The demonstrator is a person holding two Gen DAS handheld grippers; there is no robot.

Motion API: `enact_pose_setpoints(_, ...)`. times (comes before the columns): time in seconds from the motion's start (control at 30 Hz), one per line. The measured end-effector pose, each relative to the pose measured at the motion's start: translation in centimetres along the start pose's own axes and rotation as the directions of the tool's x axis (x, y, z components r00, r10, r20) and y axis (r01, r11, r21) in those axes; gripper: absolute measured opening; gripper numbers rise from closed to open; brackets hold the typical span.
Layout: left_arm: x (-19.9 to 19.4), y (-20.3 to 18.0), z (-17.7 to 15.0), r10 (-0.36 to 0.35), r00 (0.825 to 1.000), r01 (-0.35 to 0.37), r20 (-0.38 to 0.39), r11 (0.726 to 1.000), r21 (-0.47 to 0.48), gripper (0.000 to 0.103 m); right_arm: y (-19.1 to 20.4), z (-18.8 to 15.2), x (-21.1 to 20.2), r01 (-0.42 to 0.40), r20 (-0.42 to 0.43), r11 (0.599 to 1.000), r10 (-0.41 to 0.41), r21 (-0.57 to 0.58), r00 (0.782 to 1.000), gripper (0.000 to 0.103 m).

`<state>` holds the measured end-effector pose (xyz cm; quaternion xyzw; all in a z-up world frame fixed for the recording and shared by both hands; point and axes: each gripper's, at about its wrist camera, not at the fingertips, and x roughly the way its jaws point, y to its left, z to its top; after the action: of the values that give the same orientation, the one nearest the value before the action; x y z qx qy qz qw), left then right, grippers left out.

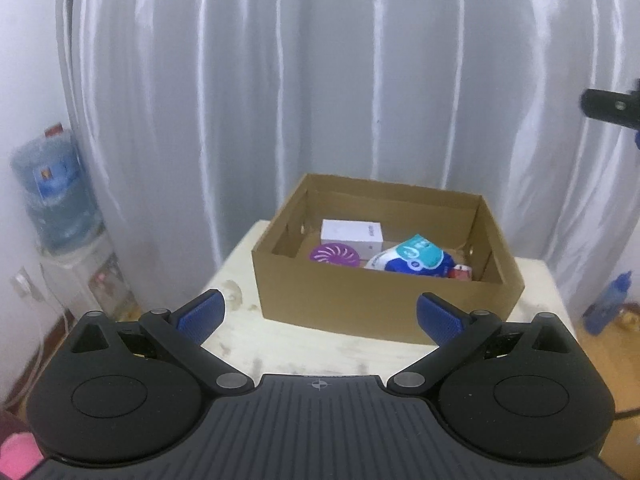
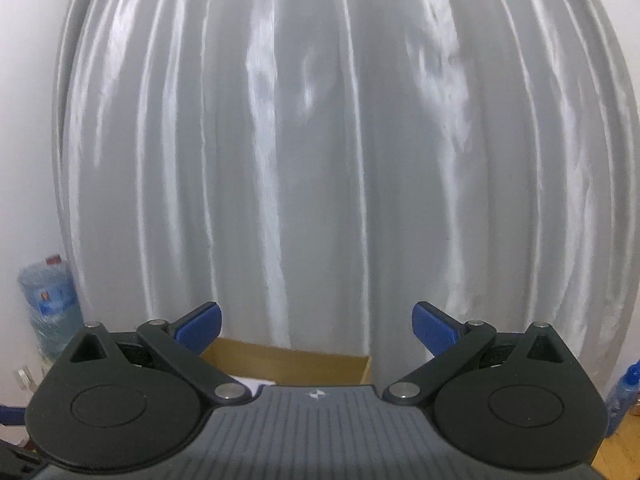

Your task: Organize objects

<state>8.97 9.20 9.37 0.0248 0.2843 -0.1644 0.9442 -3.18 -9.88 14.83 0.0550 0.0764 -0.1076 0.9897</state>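
Left gripper (image 1: 320,314): blue-padded fingers spread wide, nothing between them, held back from and above the pale wooden table (image 1: 240,320); right gripper (image 2: 316,322): jaws likewise parted and empty, raised high, aimed mostly at the grey pleated curtain (image 2: 320,160).

Open brown cardboard box (image 1: 384,304): standing on the table, ahead of the left gripper; inside, a white rectangular carton (image 1: 352,236) toward the back wall, a purple round slotted disc (image 1: 335,255) just in front of it, a blue-and-white soft packet (image 1: 412,260) to the right, a small red-and-white item (image 1: 462,272) beside that, too small to identify.

No loose object visible on the table outside the box; judged near completion.

Possible faults: snagging a finger on the box rim during any lowering, causing the light box to slide or tip; colliding of the two grippers over the box, given the right one's limited view of it, only a rim edge (image 2: 288,356) showing.
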Motion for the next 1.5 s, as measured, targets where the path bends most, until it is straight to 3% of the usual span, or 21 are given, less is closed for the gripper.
enact_pose_setpoints(0.23, 0.8, 0.8, 0.0, 0.007, 1.0, -0.008, -0.027, 1.0, -0.019, 0.103, -0.2, -0.4, 0.7, -0.031, -0.091, 0.998, 0.036, 0.05, 0.995, 0.103)
enact_pose_setpoints(0.4, 1.9, 1.5, 0.2, 0.022, 0.999, -0.023, -0.041, 1.0, -0.016, 0.103, 0.7, -2.2, 2.1, -0.037, -0.199, 0.994, 0.057, 0.106, 0.978, 0.103)
enact_pose_setpoints(0.63, 4.8, 2.5, 1.2, 0.029, 0.996, -0.03, -0.086, 1.0, -0.001, 0.103, 2.4, -5.9, 5.7, 0.05, -0.411, 0.98, 0.033, 0.191, 0.911, 0.103)
enact_pose_setpoints(0.93, 8.9, 1.3, 2.6, -0.031, 0.988, 0.035, -0.151, 0.999, 0.025, 0.103, 4.4, -8.3, 8.1, 0.077, -0.491, 0.991, -0.015, 0.106, 0.871, 0.103)
enact_pose_setpoints(1.5, 11.8, -0.2, 3.5, -0.049, 0.98, 0.067, -0.192, 0.994, 0.085, 0.103, 3.7, -9.2, 11.7, 0.157, -0.539, 0.981, -0.073, 0.112, 0.839, 0.103)
